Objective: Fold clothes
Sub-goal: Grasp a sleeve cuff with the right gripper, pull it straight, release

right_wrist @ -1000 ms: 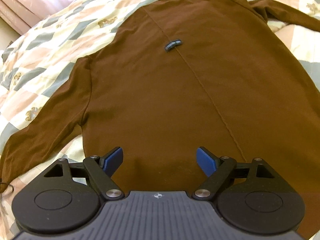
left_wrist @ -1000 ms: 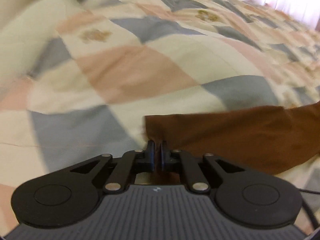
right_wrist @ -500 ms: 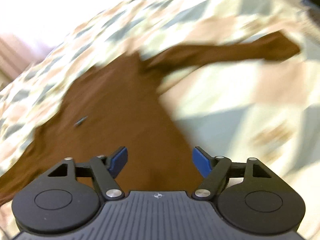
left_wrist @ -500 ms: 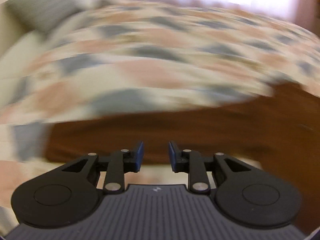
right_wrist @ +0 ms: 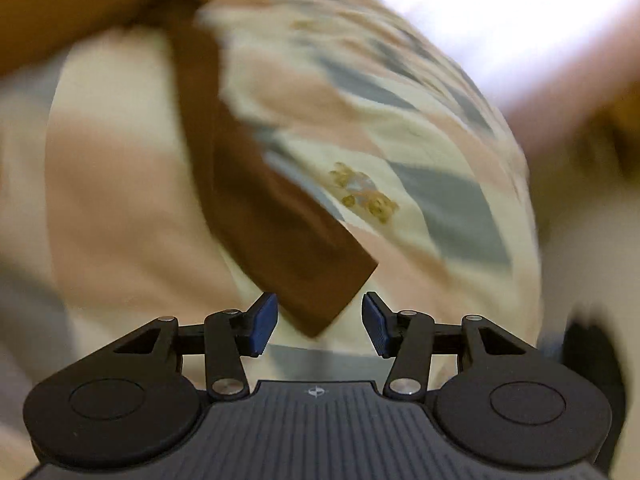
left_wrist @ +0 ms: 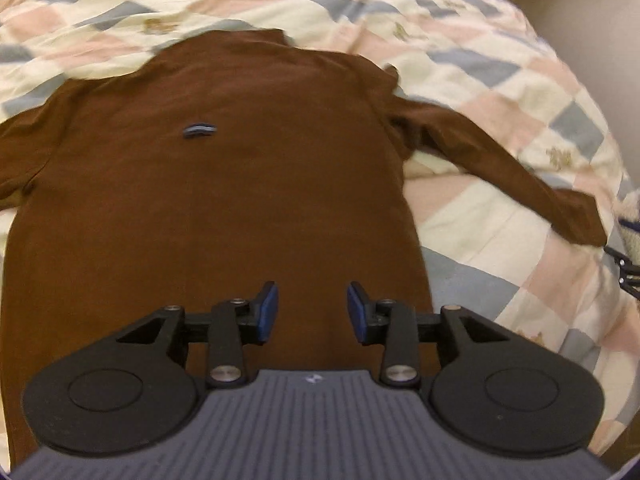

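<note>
Shirt (left_wrist: 224,200): brown, long-sleeved, spread flat on the quilt (left_wrist: 500,92); collar at the far end, small label (left_wrist: 199,130) on the upper back.
Left gripper (left_wrist: 312,312): over the lower body of the shirt, near its right-hand edge; jaws just opening, now apart, nothing between the pads.
Right gripper (right_wrist: 319,322): at the end of the outstretched sleeve (right_wrist: 256,184); jaws just closing but not yet together, cuff (right_wrist: 324,300) lying at the gap, pads not pressing on it — view blurred.
Step in hand: judged to be taking the cuff, so as to fold the sleeve in over the body.
How to do well: bring the pads down either side of the cuff end, pinch both layers, not the quilt beneath; lift only enough to clear, then lay the sleeve straight across the back; set the left on the body edge to keep the shirt from sliding.
Risk: soft quilt likely to bunch into the pinch; thin cloth likely to slip from a shallow bite.
Around: other sleeve (left_wrist: 24,152) running off the left of the left view; dark object at the right edge of the right view, too blurred to name.
In the way: nothing lying on the shirt or across the sleeve's path.
</note>
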`<state>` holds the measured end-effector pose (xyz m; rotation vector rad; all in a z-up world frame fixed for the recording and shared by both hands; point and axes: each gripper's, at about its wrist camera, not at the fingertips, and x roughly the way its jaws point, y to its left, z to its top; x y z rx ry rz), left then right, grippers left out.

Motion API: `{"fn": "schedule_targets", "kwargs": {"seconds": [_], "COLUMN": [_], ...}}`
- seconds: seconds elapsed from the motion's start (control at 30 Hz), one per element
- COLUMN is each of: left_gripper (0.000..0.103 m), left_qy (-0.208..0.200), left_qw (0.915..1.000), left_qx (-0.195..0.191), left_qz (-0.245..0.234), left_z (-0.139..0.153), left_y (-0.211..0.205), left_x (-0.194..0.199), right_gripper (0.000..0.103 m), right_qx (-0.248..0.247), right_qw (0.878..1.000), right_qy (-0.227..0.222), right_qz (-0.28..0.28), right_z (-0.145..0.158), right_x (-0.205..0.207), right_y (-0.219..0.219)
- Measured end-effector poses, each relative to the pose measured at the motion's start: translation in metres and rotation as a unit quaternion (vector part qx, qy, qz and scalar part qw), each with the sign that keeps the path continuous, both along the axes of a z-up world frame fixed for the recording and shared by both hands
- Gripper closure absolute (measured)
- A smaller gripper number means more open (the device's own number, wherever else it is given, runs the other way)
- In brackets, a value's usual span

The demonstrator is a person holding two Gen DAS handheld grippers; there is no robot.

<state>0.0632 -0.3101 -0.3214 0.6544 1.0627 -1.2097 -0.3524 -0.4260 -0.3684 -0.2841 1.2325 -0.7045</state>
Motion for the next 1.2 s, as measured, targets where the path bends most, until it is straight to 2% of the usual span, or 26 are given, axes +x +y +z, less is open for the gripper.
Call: {"fn": "schedule_targets", "kwargs": {"seconds": [0.1, 0.13, 0.2, 0.23, 0.27, 0.3, 0.33, 0.37, 0.4, 0.43, 0.47, 0.53, 0.6, 0.63, 0.67, 0.7, 0.73, 0.77, 0.83, 0.87, 0.9, 0.93, 0.97, 1.03, 1.1, 1.2], "left_gripper": [0.07, 0.07, 0.07, 0.07, 0.07, 0.07, 0.07, 0.07, 0.07, 0.069, 0.069, 0.068, 0.066, 0.065, 0.063, 0.063, 0.063, 0.063, 0.063, 0.063, 0.063, 0.063, 0.063, 0.063, 0.063, 0.062], "left_qy": [-0.015, -0.017, -0.029, -0.035, -0.041, -0.047, -0.051, -0.054, -0.054, -0.054, -0.054, -0.048, -0.037, -0.032, -0.027, -0.022, -0.017, -0.013, -0.006, -0.002, 0.003, 0.007, 0.01, 0.011, 0.01, 0.011], "left_qw": [0.9998, 0.9997, 0.9993, 0.9991, 0.9988, 0.9985, 0.9983, 0.9981, 0.998, 0.998, 0.9979, 0.9982, 0.9986, 0.9988, 0.999, 0.9991, 0.9992, 0.9992, 0.9989, 0.9988, 0.9987, 0.9985, 0.9983, 0.9982, 0.9982, 0.9984], "left_qx": [0.015, 0.018, 0.021, 0.023, 0.024, 0.026, 0.025, 0.025, 0.024, 0.024, 0.023, 0.022, 0.02, 0.019, 0.019, 0.019, 0.024, 0.03, 0.042, 0.047, 0.05, 0.053, 0.056, 0.059, 0.059, 0.056], "left_qz": [0.002, 0.004, 0.009, 0.011, 0.012, 0.014, 0.015, 0.017, 0.02, 0.023, 0.027, 0.03, 0.03, 0.03, 0.03, 0.03, 0.026, 0.023, 0.019, 0.016, 0.014, 0.012, 0.01, 0.008, 0.005, 0.006], "left_z": [-0.007, -0.008, -0.005, -0.001, 0.003, 0.007, 0.011, 0.015, 0.018, 0.021, 0.025, 0.026, 0.023, 0.022, 0.021, 0.019, 0.013, 0.007, -0.005, -0.01, -0.013, -0.016, -0.018, -0.019, -0.017, -0.013], "left_y": [-0.014, -0.018, -0.022, -0.023, -0.024, -0.026, -0.027, -0.028, -0.03, -0.031, -0.033, -0.037, -0.041, -0.043, -0.045, -0.047, -0.048, -0.049, -0.049, -0.049, -0.049, -0.049, -0.049, -0.049, -0.05, -0.051], "left_x": [-0.012, -0.013, -0.015, -0.014, -0.013, -0.012, -0.011, -0.01, -0.009, -0.008, -0.007, -0.007, -0.008, -0.008, -0.009, -0.01, -0.012, -0.015, -0.02, -0.023, -0.025, -0.027, -0.029, -0.032, -0.034, -0.033], "right_gripper": [0.054, 0.058, 0.088, 0.103, 0.103, 0.103, 0.103, 0.103, 0.103, 0.103, 0.103, 0.103, 0.103, 0.102, 0.095, 0.088, 0.07, 0.047, 0.042, 0.042, 0.042, 0.043, 0.044, 0.044, 0.044, 0.044], "right_qx": [-0.017, -0.014, 0.002, 0.018, 0.04, 0.075, 0.119, 0.172, 0.242, 0.309, 0.371, 0.476, 0.517, 0.509, 0.49, 0.456, 0.412, 0.376, 0.321, 0.317, 0.324, 0.335, 0.348, 0.361, 0.353, 0.35], "right_qw": [0.992, 0.988, 0.979, 0.978, 0.981, 0.985, 0.987, 0.982, 0.964, 0.934, 0.893, 0.785, 0.692, 0.67, 0.661, 0.67, 0.69, 0.706, 0.729, 0.727, 0.718, 0.7, 0.677, 0.64, 0.621, 0.607], "right_qy": [0.066, 0.08, 0.096, 0.1, 0.092, 0.063, 0.017, -0.04, -0.108, -0.178, -0.249, -0.374, -0.438, -0.443, -0.436, -0.41, -0.368, -0.338, -0.305, -0.311, -0.326, -0.353, -0.387, -0.418, -0.429, -0.424], "right_qz": [0.107, 0.135, 0.178, 0.18, 0.167, 0.14, 0.107, 0.071, 0.029, -0.009, -0.047, -0.131, -0.248, -0.309, -0.363, -0.418, -0.468, -0.496, -0.523, -0.524, -0.523, -0.522, -0.52, -0.534, -0.553, -0.574], "right_z": [-0.035, -0.044, -0.055, -0.055, -0.049, -0.034, -0.012, 0.012, 0.04, 0.066, 0.085, 0.114, 0.12, 0.119, 0.118, 0.116, 0.112, 0.105, 0.086, 0.073, 0.058, 0.043, 0.029, 0.0, -0.021, -0.045], "right_x": [-0.003, -0.005, -0.008, -0.006, -0.004, -0.003, -0.003, -0.005, -0.011, -0.021, -0.035, -0.066, -0.098, -0.111, -0.122, -0.128, -0.132, -0.133, -0.13, -0.128, -0.127, -0.127, -0.127, -0.127, -0.126, -0.122], "right_y": [-0.003, -0.004, -0.006, -0.01, -0.016, -0.025, -0.035, -0.049, -0.066, -0.082, -0.097, -0.124, -0.137, -0.139, -0.14, -0.14, -0.136, -0.129, -0.113, -0.103, -0.092, -0.083, -0.074, -0.061, -0.053, -0.045]}}
